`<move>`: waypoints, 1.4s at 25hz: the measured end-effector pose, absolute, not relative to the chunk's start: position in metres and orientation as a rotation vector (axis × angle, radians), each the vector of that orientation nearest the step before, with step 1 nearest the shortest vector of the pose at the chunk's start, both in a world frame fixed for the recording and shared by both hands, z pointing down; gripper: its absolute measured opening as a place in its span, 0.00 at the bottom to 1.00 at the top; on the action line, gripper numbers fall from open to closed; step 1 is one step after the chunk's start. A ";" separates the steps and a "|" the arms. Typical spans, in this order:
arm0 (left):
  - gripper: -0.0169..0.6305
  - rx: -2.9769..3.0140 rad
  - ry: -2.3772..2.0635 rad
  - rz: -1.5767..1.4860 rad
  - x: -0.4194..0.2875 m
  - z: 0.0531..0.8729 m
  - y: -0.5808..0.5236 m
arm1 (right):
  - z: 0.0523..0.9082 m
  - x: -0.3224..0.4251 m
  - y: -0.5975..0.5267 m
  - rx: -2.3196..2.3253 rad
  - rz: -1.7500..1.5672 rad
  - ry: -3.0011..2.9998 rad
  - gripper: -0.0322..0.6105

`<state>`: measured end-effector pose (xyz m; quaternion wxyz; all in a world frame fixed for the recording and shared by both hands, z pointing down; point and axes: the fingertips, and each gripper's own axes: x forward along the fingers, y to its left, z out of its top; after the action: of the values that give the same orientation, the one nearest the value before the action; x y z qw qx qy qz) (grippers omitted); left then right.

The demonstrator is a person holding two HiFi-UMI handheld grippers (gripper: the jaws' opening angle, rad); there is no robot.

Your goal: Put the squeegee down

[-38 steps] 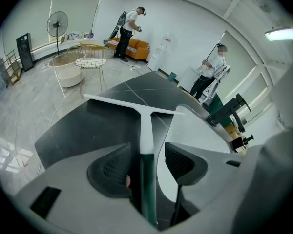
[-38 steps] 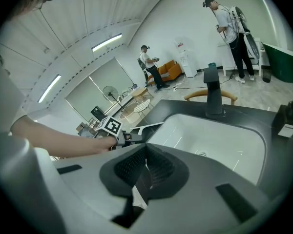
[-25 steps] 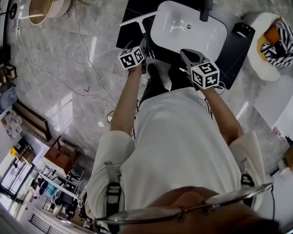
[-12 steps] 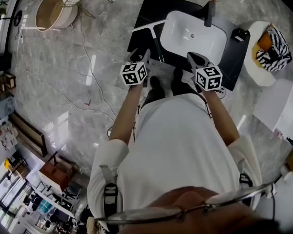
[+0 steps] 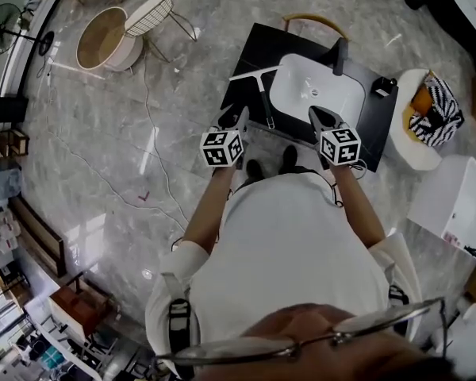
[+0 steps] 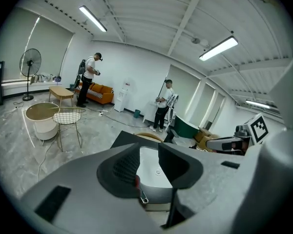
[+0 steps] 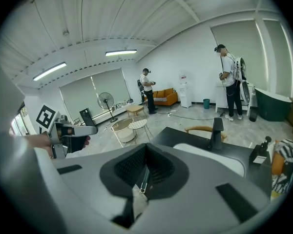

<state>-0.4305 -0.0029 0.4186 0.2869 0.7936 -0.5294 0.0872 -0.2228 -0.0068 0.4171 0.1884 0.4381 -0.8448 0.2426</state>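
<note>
While striped cloth (image 5: 438, 109) fills the basket (image 5: 403, 151), the squeegee (image 5: 262, 97) flanks the sink (image 5: 280, 95).

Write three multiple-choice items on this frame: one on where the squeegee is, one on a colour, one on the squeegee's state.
1. In the head view, the squeegee is:
A. left of the sink
B. inside it
C. on the floor

2. The counter is:
A. white
B. black
C. wooden

3. The squeegee is:
A. lying flat
B. propped upright
C. hanging from the tap

Answers:
1 A, it rests on the counter beside the sink's left edge.
2 B, a dark top surrounds the white sink.
3 A, its handle and blade both rest on the counter.
</note>
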 end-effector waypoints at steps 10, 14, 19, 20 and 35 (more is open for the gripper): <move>0.17 2.280 -1.389 0.215 -0.432 0.370 0.019 | 0.363 -0.233 -0.003 1.236 0.555 -2.463 0.06; 0.12 2.328 -1.397 0.216 -0.437 0.352 0.028 | 0.349 -0.243 0.002 1.235 0.536 -2.506 0.06; 0.03 2.351 -1.426 0.178 -0.436 0.329 0.035 | 0.334 -0.240 0.006 1.229 0.505 -2.544 0.06; 0.03 2.360 -1.429 0.171 -0.436 0.325 0.037 | 0.331 -0.240 0.008 1.230 0.493 -2.554 0.06; 0.03 2.366 -1.456 0.187 -0.439 0.324 0.049 | 0.323 -0.245 0.019 1.204 0.443 -2.583 0.06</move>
<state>-0.4387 0.0486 0.3240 0.1777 0.8361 -0.5147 0.0661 -0.2454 0.0195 0.3235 0.1286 0.4140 -0.8881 0.1525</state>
